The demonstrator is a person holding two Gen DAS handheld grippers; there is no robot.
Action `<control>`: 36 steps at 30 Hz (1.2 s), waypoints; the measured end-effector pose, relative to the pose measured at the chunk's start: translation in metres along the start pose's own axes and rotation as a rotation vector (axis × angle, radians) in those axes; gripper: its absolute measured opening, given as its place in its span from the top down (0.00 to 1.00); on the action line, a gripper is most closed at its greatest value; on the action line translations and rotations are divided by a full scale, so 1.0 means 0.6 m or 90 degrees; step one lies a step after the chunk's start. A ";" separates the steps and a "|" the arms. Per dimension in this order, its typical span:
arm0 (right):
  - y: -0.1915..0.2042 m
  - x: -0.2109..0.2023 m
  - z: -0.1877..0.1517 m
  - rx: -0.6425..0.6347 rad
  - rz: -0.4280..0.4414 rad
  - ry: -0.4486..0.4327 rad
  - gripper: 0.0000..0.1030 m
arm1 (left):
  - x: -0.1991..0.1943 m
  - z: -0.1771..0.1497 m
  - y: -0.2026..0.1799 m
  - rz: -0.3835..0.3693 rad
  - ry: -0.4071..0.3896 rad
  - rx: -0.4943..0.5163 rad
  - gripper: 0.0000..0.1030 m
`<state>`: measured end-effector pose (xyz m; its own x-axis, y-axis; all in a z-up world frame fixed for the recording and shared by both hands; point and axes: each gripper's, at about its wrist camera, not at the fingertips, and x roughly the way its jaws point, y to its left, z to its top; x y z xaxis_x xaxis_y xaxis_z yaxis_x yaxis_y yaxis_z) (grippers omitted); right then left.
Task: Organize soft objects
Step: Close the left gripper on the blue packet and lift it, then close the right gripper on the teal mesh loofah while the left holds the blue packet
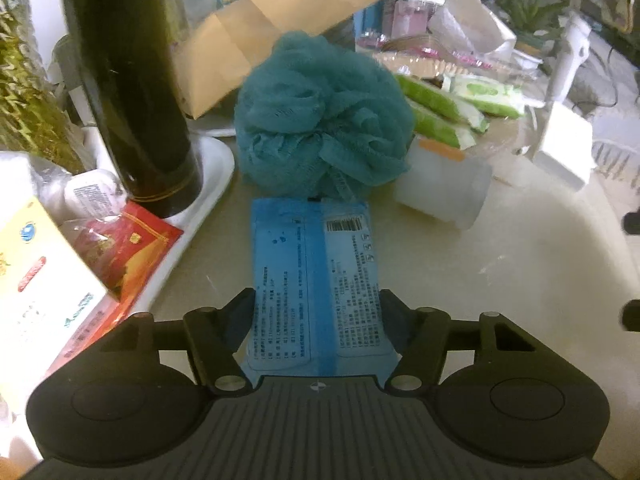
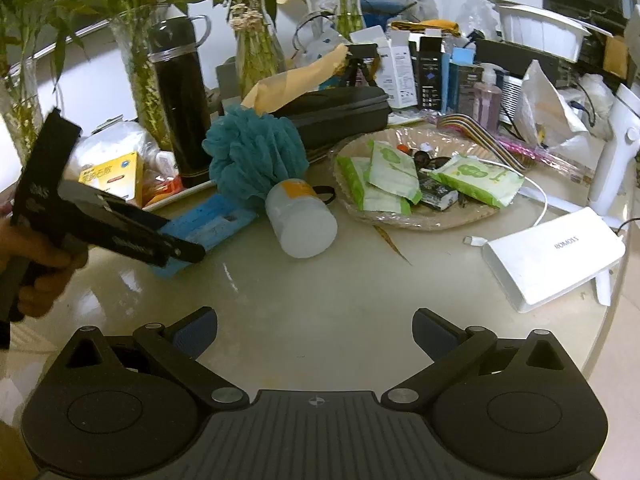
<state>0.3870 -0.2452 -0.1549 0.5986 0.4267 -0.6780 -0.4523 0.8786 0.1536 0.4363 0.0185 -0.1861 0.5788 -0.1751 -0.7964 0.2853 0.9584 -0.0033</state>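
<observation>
lying flat on the worktop [image 2: 320, 280], the blue packet [image 1: 316, 280] is straddled by the left gripper [image 1: 318, 300], its long axis running along the fingers; the pads appear to touch its edges, though contact cannot be confirmed. the teal bath pouf [image 1: 320, 116] sits just beyond, the white bottle [image 1: 440, 188] beside it. the right gripper [image 2: 314, 328] is held wide and empty, well apart.

Teal mesh bath sponge [image 1: 324, 114]; blue packet [image 1: 316, 280] with black print and barcode; green-and-white packets [image 2: 384, 168]; black flask [image 1: 132, 92]
</observation>
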 end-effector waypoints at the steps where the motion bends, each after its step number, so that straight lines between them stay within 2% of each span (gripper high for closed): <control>1: 0.000 0.000 -0.002 -0.005 0.001 -0.001 0.00 | -0.008 0.000 0.003 -0.004 -0.003 -0.001 0.38; 8: 0.006 -0.012 0.003 -0.040 0.033 -0.051 0.00 | -0.078 -0.006 0.004 -0.002 -0.044 0.010 0.38; 12: 0.010 -0.009 0.035 -0.048 0.052 -0.075 0.00 | -0.124 -0.019 0.009 0.011 -0.072 -0.003 0.38; 18: 0.028 0.028 0.099 -0.088 0.053 -0.093 0.08 | -0.158 -0.039 0.022 0.031 -0.097 -0.016 0.38; 24: 0.049 0.090 0.143 -0.113 0.053 -0.105 0.19 | -0.166 -0.042 0.025 0.030 -0.111 -0.003 0.38; 29: 0.062 0.145 0.159 -0.099 0.053 -0.104 0.36 | -0.170 -0.042 0.027 0.021 -0.121 -0.019 0.38; 32: 0.065 0.167 0.163 -0.085 0.044 -0.111 0.43 | -0.170 -0.042 0.033 0.020 -0.124 -0.035 0.38; 36: 0.064 0.190 0.168 -0.064 0.049 -0.110 0.44 | -0.174 -0.041 0.037 0.014 -0.132 -0.052 0.38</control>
<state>0.5045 -0.1413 -0.1537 0.6603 0.5296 -0.5324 -0.5595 0.8199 0.1217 0.3633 0.0638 -0.1179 0.7315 -0.1884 -0.6553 0.2128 0.9761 -0.0432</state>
